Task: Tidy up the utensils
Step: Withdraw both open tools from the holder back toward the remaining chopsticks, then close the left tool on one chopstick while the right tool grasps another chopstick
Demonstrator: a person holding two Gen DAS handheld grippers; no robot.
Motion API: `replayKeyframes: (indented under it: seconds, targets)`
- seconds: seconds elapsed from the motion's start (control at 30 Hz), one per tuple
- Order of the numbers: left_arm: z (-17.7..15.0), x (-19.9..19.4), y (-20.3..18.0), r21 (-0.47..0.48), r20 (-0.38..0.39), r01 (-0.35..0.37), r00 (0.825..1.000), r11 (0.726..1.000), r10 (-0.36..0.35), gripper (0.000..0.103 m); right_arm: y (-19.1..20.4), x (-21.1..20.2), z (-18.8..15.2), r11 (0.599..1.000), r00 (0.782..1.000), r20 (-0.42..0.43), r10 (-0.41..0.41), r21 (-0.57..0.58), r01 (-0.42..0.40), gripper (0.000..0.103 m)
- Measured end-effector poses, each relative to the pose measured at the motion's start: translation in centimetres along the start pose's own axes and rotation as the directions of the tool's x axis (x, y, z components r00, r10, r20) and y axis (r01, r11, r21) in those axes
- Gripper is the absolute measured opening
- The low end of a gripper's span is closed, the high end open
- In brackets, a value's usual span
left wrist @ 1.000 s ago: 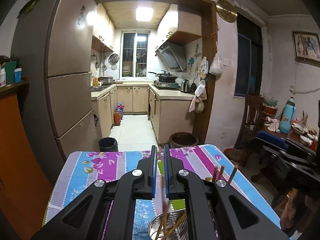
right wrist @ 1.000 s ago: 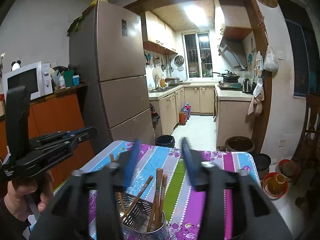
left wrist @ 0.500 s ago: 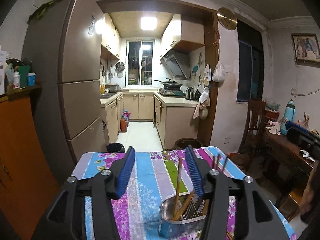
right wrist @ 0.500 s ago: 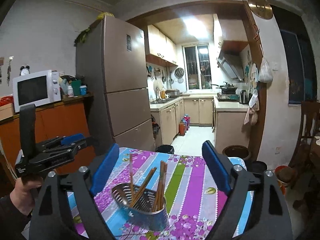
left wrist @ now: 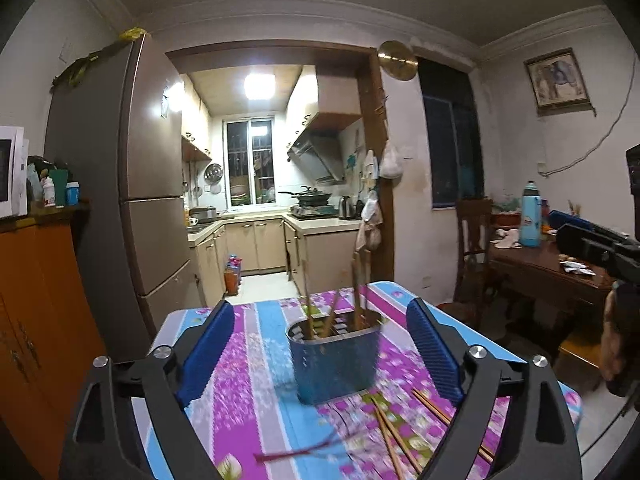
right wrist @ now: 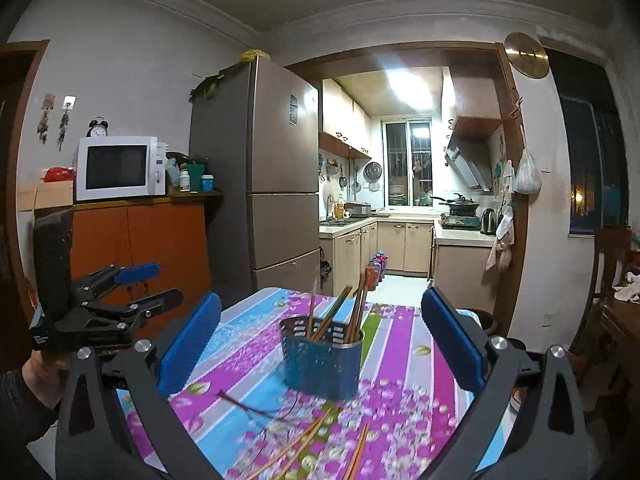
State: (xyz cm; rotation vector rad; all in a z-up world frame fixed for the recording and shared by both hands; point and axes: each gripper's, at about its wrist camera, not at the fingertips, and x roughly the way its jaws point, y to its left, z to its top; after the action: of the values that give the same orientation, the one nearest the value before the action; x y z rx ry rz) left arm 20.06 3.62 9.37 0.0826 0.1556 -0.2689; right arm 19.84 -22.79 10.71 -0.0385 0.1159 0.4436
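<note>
A metal utensil holder (left wrist: pixel 334 360) (right wrist: pixel 320 364) stands on the floral striped table (left wrist: pixel 248 380), with several chopsticks (left wrist: pixel 356 292) (right wrist: pixel 356 308) upright in it. More loose chopsticks (left wrist: pixel 400 436) (right wrist: pixel 296 448) and a thin dark stick (right wrist: pixel 248 406) lie in front of it. My left gripper (left wrist: pixel 320 310) is held back from the holder, its jaws opening with nothing pressed between the pads. My right gripper (right wrist: pixel 320 302) is likewise back from the holder, jaws opening and empty. The left gripper (right wrist: pixel 168 284) also shows at the left of the right wrist view.
A tall fridge (left wrist: pixel 152 200) and an orange cabinet (left wrist: pixel 36 300) with a microwave (right wrist: pixel 120 168) stand left of the table. A wooden side table with a blue bottle (left wrist: pixel 530 216) and a chair (left wrist: pixel 474 240) are on the right. The kitchen lies beyond the doorway.
Both grippers have drawn back from above the holder, which now stands farther ahead. The left jaws went from shut to wide apart, and the right jaws widened too.
</note>
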Motion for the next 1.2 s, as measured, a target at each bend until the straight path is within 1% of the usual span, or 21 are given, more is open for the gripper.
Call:
replayKeyframes:
  seconds: [0.1, 0.2, 0.27, 0.33, 0.4, 0.43, 0.5, 0.53, 0.6, 0.63, 0.7, 0.73, 0.8, 0.83, 0.9, 0.93, 1.0, 1.07, 1.2]
  targets:
    - [-2.1, -2.2, -0.6, -0.025, 0.001, 0.01, 1.0, 1.0, -0.01, 0.091, 0.6, -2.2, -1.4, 1.0, 1.0, 0.016, -0.007, 0.006, 0.007, 0.097]
    - [-3.9, -3.2, -1.0, -0.037, -0.006, 0.006, 1.0, 0.999, -0.006, 0.091, 1.1, -3.9, -3.0, 1.0, 0.999, 0.026, -0.026, 0.002, 0.026, 0.097]
    - [-5.4, -3.7, -1.4, -0.037, -0.014, 0.0, 1.0, 0.999, -0.001, 0.091, 1.5, -4.8, -4.3, 0.999, 0.999, 0.02, -0.036, -0.002, 0.036, 0.097]
    - [-7.2, -3.9, -1.7, -0.048, -0.041, 0.018, 0.999, 0.999, -0.02, 0.091, 1.8, -5.4, -6.1, 0.999, 0.999, 0.003, -0.039, -0.004, 0.039, 0.096]
    - [-9.2, -3.7, -2.2, -0.044, -0.066, 0.018, 0.998, 0.999, -0.021, 0.091, 2.2, -5.7, -7.8, 0.999, 0.999, -0.024, -0.047, -0.011, 0.047, 0.083]
    - [-10.3, -3.4, -2.5, -0.046, -0.091, 0.029, 0.995, 0.999, -0.033, 0.091, 2.3, -5.8, -8.5, 0.999, 0.998, -0.036, -0.049, -0.01, 0.048, 0.08]
    - [-12.5, -2.7, -2.9, -0.061, -0.135, 0.051, 0.989, 0.997, -0.058, 0.091, 2.4, -6.0, -10.5, 0.998, 0.996, -0.063, -0.057, 0.003, 0.057, 0.07]
    - [-13.5, -2.4, -3.3, -0.061, -0.149, 0.054, 0.987, 0.997, -0.063, 0.091, 2.4, -5.9, -11.4, 0.998, 0.995, -0.077, -0.062, 0.006, 0.062, 0.067]
    - [-15.4, -1.9, -3.9, -0.072, -0.183, 0.073, 0.98, 0.995, -0.085, 0.091, 2.4, -5.6, -13.5, 0.997, 0.991, -0.115, -0.067, 0.02, 0.07, 0.057]
    - [-16.3, -1.7, -4.2, -0.071, -0.192, 0.08, 0.977, 0.994, -0.092, 0.091, 2.5, -5.6, -14.3, 0.997, 0.989, -0.129, -0.067, 0.026, 0.071, 0.055]
    - [-18.0, -1.3, -5.0, -0.06, -0.219, 0.098, 0.97, 0.993, -0.109, 0.091, 2.6, -5.3, -16.5, 0.996, 0.983, -0.167, -0.076, 0.028, 0.081, 0.046]
    - [-18.5, -1.0, -5.2, -0.054, -0.228, 0.104, 0.967, 0.993, -0.114, 0.091, 2.5, -5.1, -17.5, 0.996, 0.979, -0.188, -0.075, 0.039, 0.084, 0.042]
    - [-19.8, -0.8, -5.8, -0.044, -0.245, 0.114, 0.962, 0.992, -0.121, 0.089, 2.5, -4.6, -19.2, 0.995, 0.971, -0.227, -0.073, 0.054, 0.088, 0.03]
    - [-20.3, -0.7, -6.0, -0.043, -0.252, 0.117, 0.96, 0.992, -0.124, 0.087, 2.6, -4.5, -19.8, 0.995, 0.968, -0.24, -0.077, 0.05, 0.092, 0.028]
    - [-21.4, -0.4, -6.3, -0.048, -0.264, 0.122, 0.956, 0.991, -0.131, 0.079, 2.8, -4.0, -21.5, 0.994, 0.959, -0.273, -0.081, 0.045, 0.097, 0.023]
    - [-21.9, -0.3, -6.5, -0.053, -0.271, 0.123, 0.953, 0.991, -0.133, 0.078, 2.9, -3.9, -22.0, 0.994, 0.956, -0.282, -0.084, 0.042, 0.099, 0.021]
    - [-22.8, -0.1, -6.8, -0.062, -0.283, 0.132, 0.948, 0.989, -0.145, 0.069, 2.9, -3.5, -23.2, 0.994, 0.948, -0.305, -0.084, 0.044, 0.103, 0.018]
    - [-23.5, 0.2, -7.3, -0.057, -0.294, 0.143, 0.943, 0.988, -0.154, 0.065, 2.9, -3.1, -24.1, 0.992, 0.942, -0.325, -0.09, 0.052, 0.112, 0.016]
    - [-24.2, 0.5, -8.2, -0.035, -0.297, 0.152, 0.942, 0.988, -0.156, 0.056, 2.7, -2.7, -25.1, 0.991, 0.935, -0.342, -0.092, 0.056, 0.118, 0.014]
